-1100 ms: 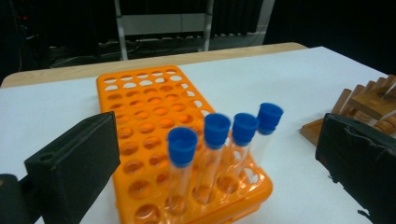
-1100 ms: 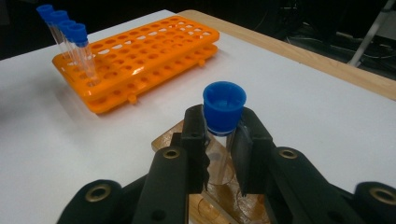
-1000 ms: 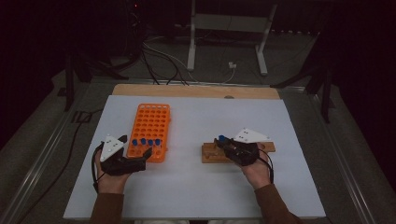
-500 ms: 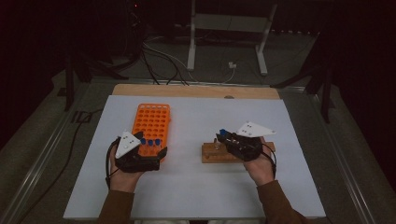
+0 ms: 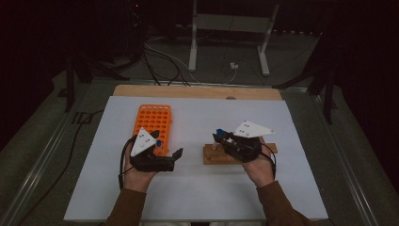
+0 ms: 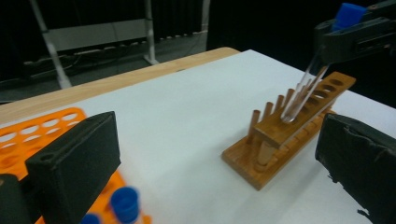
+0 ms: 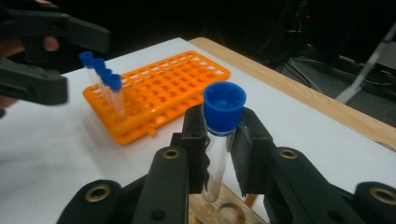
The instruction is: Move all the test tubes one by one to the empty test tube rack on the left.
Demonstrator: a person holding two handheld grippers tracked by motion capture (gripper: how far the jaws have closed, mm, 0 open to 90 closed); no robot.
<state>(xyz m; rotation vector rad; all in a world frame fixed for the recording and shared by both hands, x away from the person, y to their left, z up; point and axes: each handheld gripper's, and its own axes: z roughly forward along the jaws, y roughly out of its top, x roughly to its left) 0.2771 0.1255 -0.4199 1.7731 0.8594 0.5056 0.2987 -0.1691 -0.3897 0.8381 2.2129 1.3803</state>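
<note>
- Right gripper: jaws closed tight on one clear test tube with a blue cap; the pads clamp the glass just below the cap.
- Left gripper: jaws stand wide apart, nothing between them; it hangs over the near right corner of the orange rack.
- Count: two grippers, two racks (one orange plastic, one wooden), one tube in the grip, four blue-capped tubes standing in a row at the orange rack's near end.
- Held tube: long axis near upright, tilted somewhat in the left gripper view; cap up, rounded bottom down.
- Position of the tube: its bottom sits at the top plate of the wooden rack, over the row of holes (whether it is inside a hole I cannot tell).
- Wooden rack lies on the white sheet, well apart from the orange rack.
</note>
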